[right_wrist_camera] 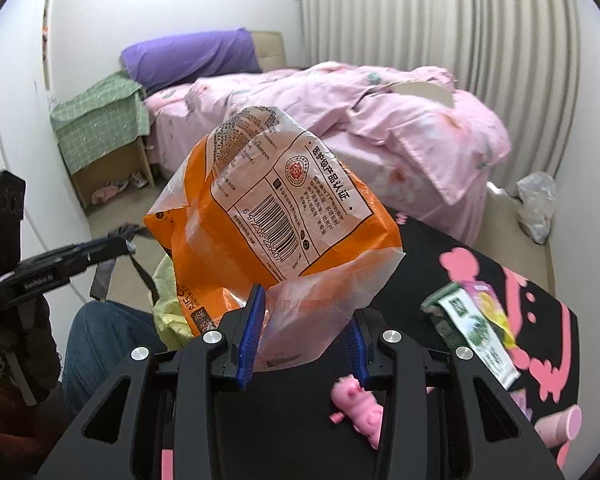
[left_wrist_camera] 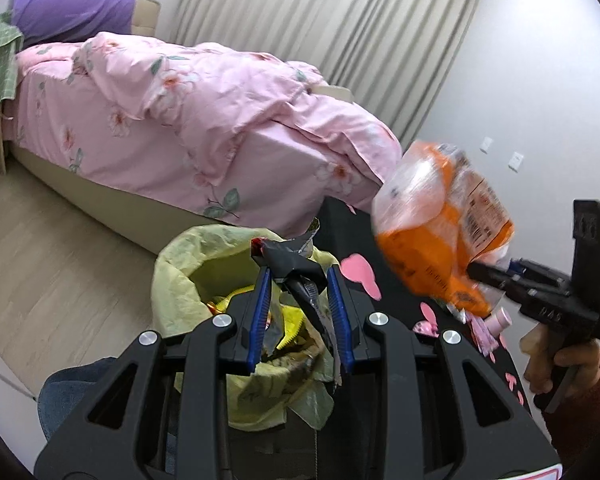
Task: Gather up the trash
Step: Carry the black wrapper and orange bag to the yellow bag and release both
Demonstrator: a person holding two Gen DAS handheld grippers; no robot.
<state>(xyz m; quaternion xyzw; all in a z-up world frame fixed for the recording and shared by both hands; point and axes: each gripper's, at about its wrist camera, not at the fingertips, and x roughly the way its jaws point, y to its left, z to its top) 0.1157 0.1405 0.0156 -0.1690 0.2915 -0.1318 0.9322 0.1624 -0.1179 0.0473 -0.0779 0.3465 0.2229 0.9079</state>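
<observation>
Starting at the left, our trash bin (left_wrist_camera: 220, 280), lined with a yellow-green bag, stands on the floor below the counter's (left_wrist_camera: 352, 224) edge, already holding wrappers. Our left gripper (left_wrist_camera: 298, 280) hangs right over its mouth, jaws clenched on a crumpled dark silvery wrapper (left_wrist_camera: 296, 272) whose strips dangle toward the opening. To do this step well, we should centre that wrapper over the bag's opening before letting go, so the loose strips fall inside and do not catch on the rim.

Moving right, our right gripper (right_wrist_camera: 304, 320) carries the orange and clear plastic bag (right_wrist_camera: 276, 208) in the air above the counter, jaws grasping its clear bottom edge. It is large and limp, so we judge it best to bring it low over the bin and feed it in after the wrapper, not alongside.

Farther right on the counter lie a green carton (right_wrist_camera: 472, 332), a pink toy (right_wrist_camera: 360, 408) and small pink packets, yet to be sorted.
</observation>
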